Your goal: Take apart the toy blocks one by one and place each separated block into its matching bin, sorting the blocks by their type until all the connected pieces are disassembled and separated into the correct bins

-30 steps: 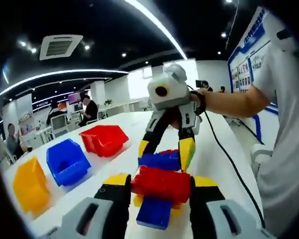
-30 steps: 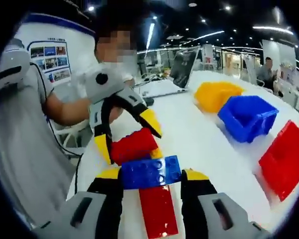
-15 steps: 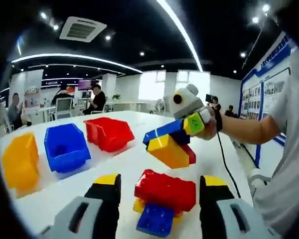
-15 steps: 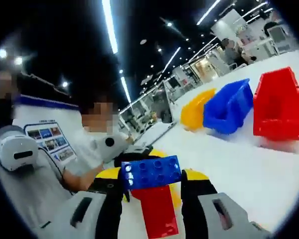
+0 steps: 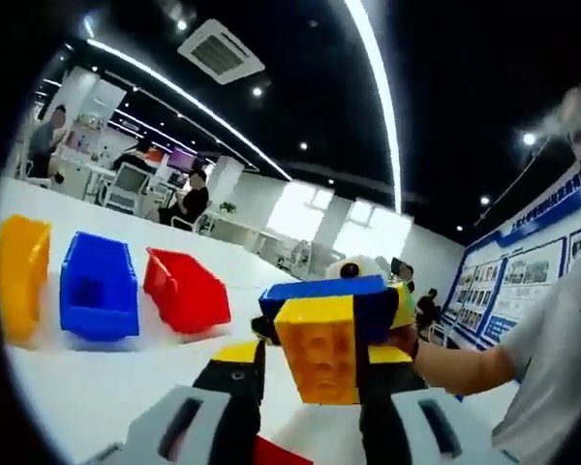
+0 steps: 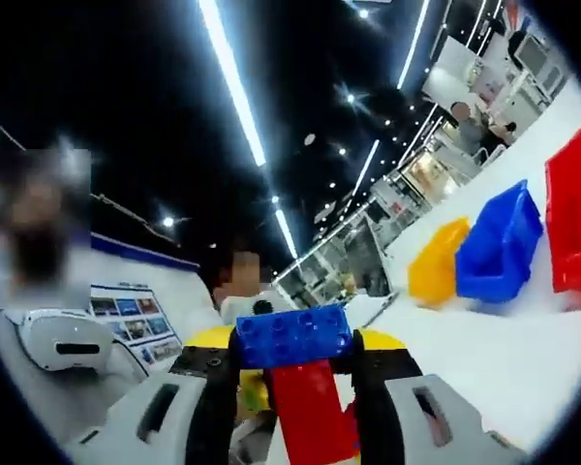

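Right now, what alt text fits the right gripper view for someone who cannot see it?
The right gripper is shut on a blue block with a red block attached below it. Yellow bin, blue bin and red bin sit on a white table.

A blue block (image 6: 292,335) atop a red block (image 6: 313,411) is clamped between the right gripper (image 6: 292,363) fingers (image 6: 380,387).

Grey grippers, black jaws, yellow tips

Right tongs (image 6: 292,360) clamped shut, left tongs (image 5: 310,360) spread wide
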